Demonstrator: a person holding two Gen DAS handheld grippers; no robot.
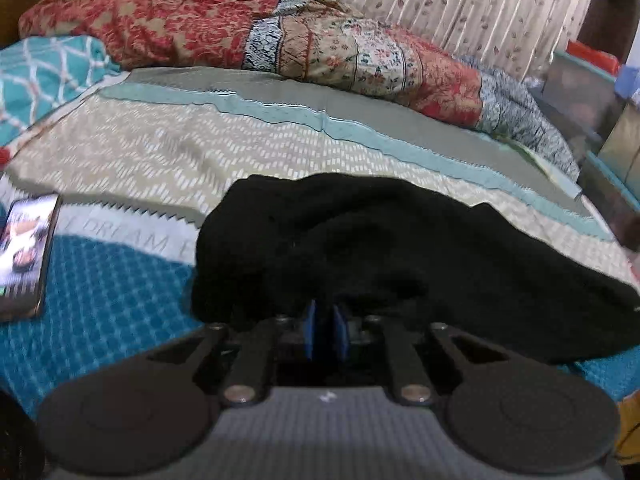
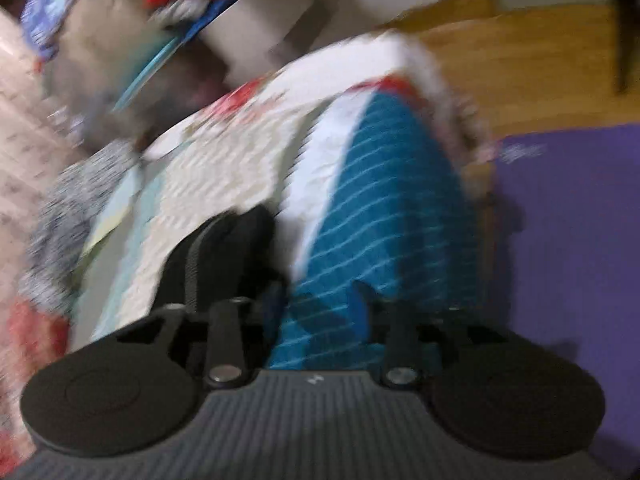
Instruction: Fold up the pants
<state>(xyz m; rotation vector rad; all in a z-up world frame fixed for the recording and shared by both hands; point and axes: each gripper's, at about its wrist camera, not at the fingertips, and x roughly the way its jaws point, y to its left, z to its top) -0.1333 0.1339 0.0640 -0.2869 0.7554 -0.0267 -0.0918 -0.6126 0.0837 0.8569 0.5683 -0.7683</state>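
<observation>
Black pants (image 1: 380, 248) lie in a folded heap on the patterned bed cover (image 1: 152, 152), filling the middle of the left wrist view. My left gripper (image 1: 325, 316) sits at the heap's near edge. Its blue pads (image 1: 310, 332) stand a narrow slit apart, and whether any cloth is in the slit is unclear. The right wrist view is blurred. There my right gripper (image 2: 318, 300) is open over the blue striped part of the bed cover (image 2: 384, 208) with nothing between its fingers. A corner of the black pants (image 2: 224, 248) lies just left of its left finger.
A phone (image 1: 24, 252) with a lit screen lies on the bed at the left. A red patterned quilt (image 1: 240, 28) is bunched along the back, with a teal pillow (image 1: 40, 76) beside it. Beyond the bed's edge are a purple mat (image 2: 568, 240), wooden floor (image 2: 520, 52) and storage boxes (image 1: 580, 80).
</observation>
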